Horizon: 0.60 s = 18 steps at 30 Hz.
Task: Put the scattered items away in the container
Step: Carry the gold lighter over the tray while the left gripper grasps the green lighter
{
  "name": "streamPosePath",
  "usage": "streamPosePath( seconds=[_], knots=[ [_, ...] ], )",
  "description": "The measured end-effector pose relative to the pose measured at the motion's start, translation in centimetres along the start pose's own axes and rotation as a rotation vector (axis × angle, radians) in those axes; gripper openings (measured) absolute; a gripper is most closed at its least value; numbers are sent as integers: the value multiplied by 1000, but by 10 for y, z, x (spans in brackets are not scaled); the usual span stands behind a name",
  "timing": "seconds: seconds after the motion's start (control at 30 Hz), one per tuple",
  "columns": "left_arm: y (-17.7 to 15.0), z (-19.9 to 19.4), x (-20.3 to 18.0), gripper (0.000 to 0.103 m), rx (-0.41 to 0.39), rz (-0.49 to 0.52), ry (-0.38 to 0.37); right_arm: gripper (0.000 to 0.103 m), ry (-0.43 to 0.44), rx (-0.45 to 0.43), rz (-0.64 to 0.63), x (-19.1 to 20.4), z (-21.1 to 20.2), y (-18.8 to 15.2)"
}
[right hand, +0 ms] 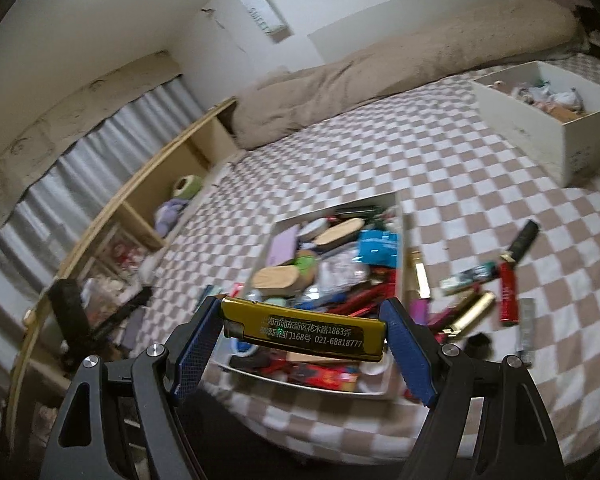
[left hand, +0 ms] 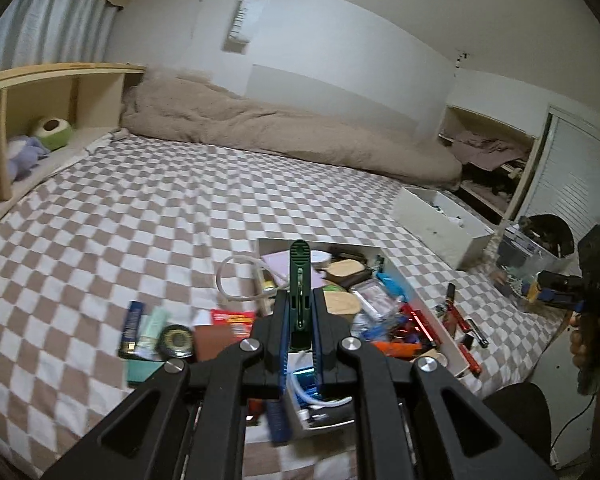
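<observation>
1. My left gripper (left hand: 300, 312) has its fingers pinched tight on a slim dark-green tool (left hand: 300, 276) that sticks up past the tips.
2. My right gripper (right hand: 302, 336) has its fingers spread wide, clamping a yellow lighter (right hand: 304, 334) endwise, crosswise between the pads.
3. Both hang above the white container (right hand: 400, 220), which sits on the checkered bed (left hand: 140, 208) and is crammed with clutter.
4. Red tubes (right hand: 508, 296) and a gold tube (right hand: 474, 310) lie on the bed just right of the container; a blue tube (left hand: 132, 326) lies to its left.
</observation>
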<state>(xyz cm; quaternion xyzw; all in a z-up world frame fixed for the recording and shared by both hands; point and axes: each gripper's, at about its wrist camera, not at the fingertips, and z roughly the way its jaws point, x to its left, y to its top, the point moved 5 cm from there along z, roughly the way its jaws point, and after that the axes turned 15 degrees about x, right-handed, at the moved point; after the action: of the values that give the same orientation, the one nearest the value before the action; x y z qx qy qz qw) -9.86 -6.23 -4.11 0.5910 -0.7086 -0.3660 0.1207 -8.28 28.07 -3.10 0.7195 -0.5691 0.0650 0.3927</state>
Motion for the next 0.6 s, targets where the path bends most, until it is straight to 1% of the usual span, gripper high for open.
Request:
streamPosePath(
  seconds=[0.1,0.27,0.4,0.6],
  knots=[
    [-3,13,-14,10,25,15,19,81,42,7,2,8,11,-2],
    [-15,42,-30,10,107,13,32,81,98,25,36,10,28,-8],
    [-29,64,-33,10,173,10,36,81,114,57,49,10,39,-14],
    [-45,85,-34,10,237,22,58,81,106,98,37,13,48,-18]
  ],
)
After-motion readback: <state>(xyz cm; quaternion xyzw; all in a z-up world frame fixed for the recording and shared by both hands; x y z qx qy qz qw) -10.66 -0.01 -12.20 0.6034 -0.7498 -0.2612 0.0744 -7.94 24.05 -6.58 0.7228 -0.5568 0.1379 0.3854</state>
